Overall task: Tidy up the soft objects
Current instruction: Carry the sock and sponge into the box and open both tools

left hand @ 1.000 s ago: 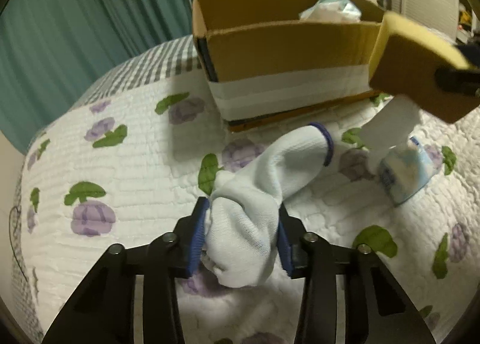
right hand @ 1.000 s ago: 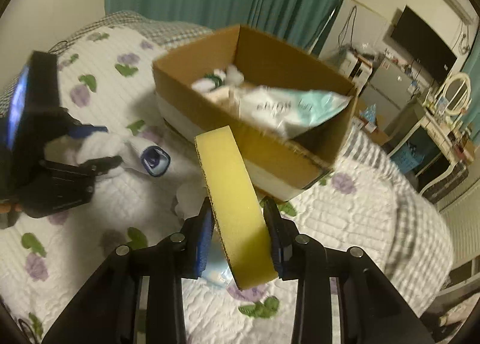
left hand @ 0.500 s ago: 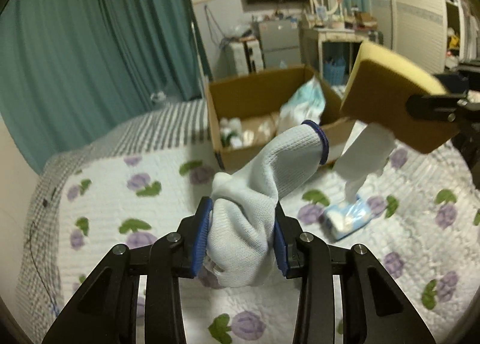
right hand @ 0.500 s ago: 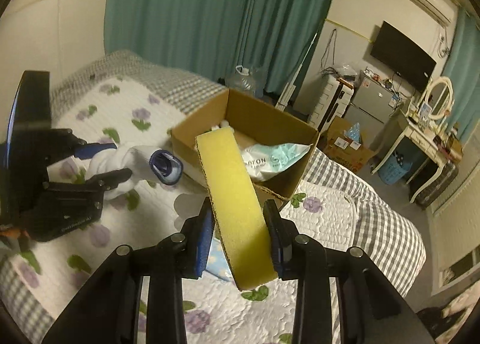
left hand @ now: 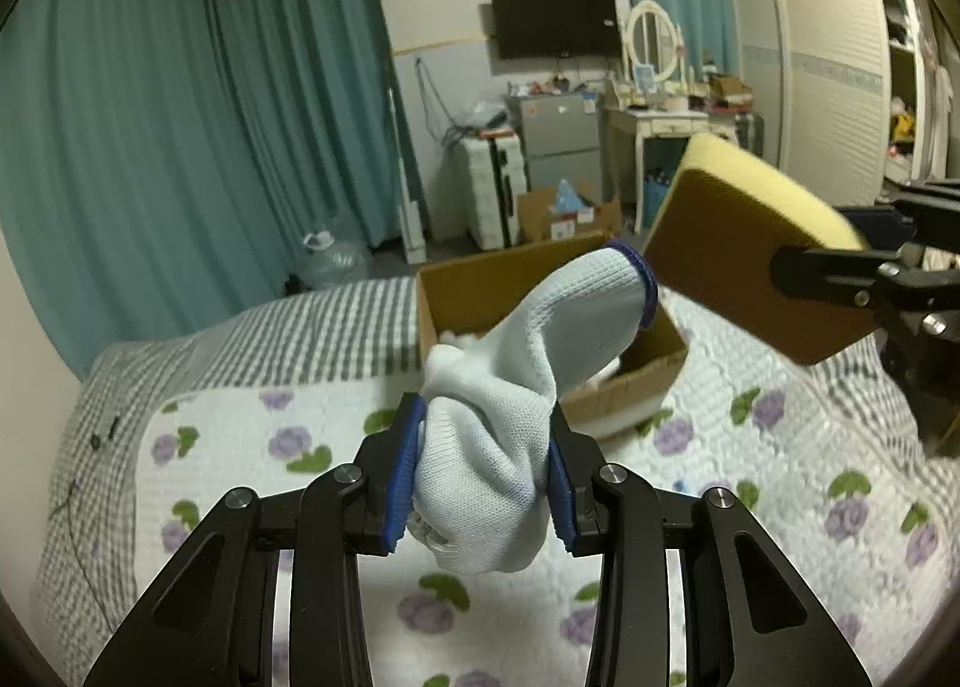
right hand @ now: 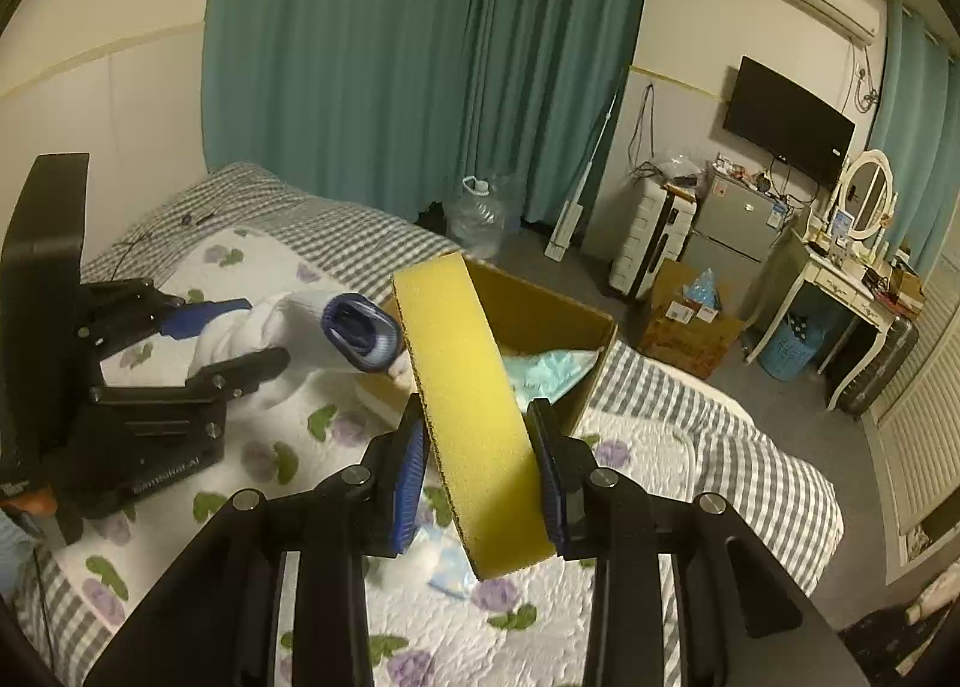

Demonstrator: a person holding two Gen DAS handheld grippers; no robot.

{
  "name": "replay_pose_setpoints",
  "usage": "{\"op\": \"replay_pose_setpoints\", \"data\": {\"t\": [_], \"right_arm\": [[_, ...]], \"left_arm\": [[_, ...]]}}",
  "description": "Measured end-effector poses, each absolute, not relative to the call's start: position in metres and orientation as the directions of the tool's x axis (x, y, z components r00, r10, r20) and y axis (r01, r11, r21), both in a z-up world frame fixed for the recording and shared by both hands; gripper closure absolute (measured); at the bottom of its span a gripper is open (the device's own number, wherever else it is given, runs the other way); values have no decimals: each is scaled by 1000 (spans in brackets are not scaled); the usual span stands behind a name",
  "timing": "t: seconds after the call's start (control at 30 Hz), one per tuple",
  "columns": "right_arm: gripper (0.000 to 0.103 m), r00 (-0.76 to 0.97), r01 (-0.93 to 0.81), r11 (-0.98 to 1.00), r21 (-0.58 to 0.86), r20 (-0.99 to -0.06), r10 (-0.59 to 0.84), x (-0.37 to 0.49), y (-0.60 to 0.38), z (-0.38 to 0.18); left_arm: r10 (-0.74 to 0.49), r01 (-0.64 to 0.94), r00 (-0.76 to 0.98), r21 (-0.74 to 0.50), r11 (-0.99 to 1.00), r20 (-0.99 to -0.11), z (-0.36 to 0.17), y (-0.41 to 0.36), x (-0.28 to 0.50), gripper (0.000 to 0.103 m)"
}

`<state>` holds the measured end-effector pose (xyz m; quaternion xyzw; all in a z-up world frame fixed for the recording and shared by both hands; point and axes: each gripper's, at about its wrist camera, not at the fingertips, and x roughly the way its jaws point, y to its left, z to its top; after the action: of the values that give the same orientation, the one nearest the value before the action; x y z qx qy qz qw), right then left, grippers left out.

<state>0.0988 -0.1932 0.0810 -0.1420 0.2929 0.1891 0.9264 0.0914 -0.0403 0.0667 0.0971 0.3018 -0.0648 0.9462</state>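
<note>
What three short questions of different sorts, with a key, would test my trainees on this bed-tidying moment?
1. True or false: the left claw is shut on a white sock.
2. Which item does the right claw hold? A) towel B) yellow sponge C) pillow
3. Fill in: both items are held up in the air near the open cardboard ____ on the quilt.

Key: 1 true; 2 B; 3 box.

Both cameras sit high over the bed (left hand: 228,429), each looking forward along its own gripper. Left faces the cardboard box (left hand: 480,291) and far wall; right looks down from beside it. Both share box (right hand: 540,321), television, curtains.
</note>
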Motion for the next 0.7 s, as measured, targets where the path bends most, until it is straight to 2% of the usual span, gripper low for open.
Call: {"op": "replay_pose_setpoints", "data": {"t": [0.37, 0.7], "right_arm": [[71, 771, -370, 923, -103, -588, 243, 205, -185, 78], [71, 729, -344, 932, -120, -660, 184, 303, -171, 21]], "left_arm": [[-35, 154, 801, 150, 977, -597, 51, -53, 200, 66], [-32, 143, 751, 116, 983, -660, 0, -53, 270, 66]]}}
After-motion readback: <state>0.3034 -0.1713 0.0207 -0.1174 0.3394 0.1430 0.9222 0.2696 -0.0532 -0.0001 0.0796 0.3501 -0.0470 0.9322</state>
